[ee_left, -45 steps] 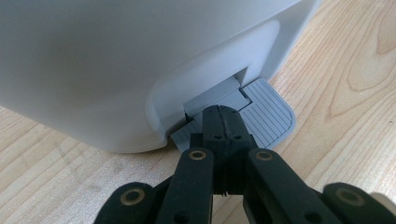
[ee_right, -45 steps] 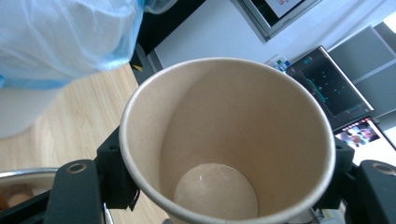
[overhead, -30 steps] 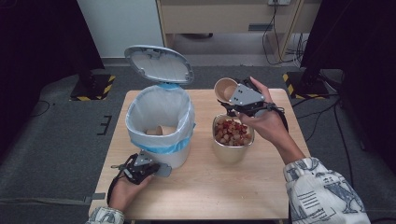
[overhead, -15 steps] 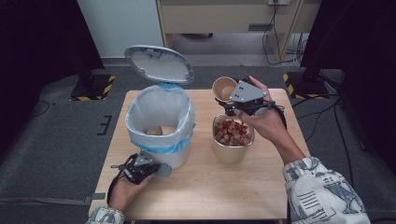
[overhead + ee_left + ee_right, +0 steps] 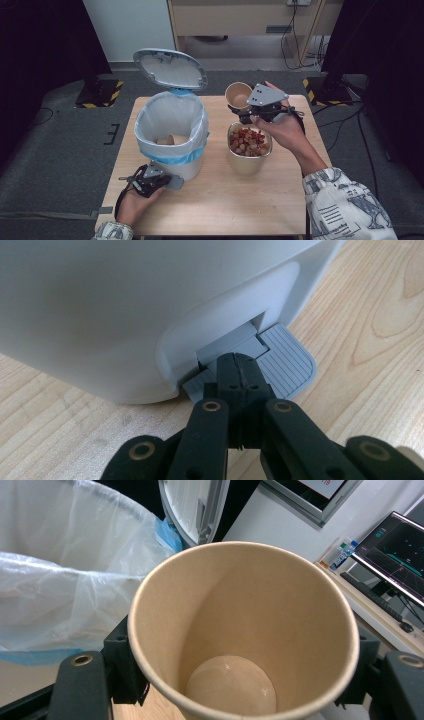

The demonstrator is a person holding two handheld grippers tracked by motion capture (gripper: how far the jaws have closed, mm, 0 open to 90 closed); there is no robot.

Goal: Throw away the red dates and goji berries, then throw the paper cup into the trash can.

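Standing near the left edge of the wooden desk is a white pedal bin, the largest thing on it; it is wearing a clear liner with a blue band, and its grey lid is tilting up and back over the far edge. Lying at the bottom of the liner is a brown paper cup on its side. Sitting just right of the bin, towards the middle of the desk, is a square container that is holding reddish-brown pieces of food.

Hovering over the far right part of the desk, just beyond that container, is the right gripper, which is clamping an empty brown paper cup by its sides; the jaws are pressing on opposite walls of the cup, and the cup's mouth is tilting towards the bin. The same cup is showing in the high view, off the desk surface, in the person's right hand.

Resting near the front left corner is the left gripper, with its jaws fully closed on nothing; the tips are pressing down on the bin's grey foot pedal at the base of the bin
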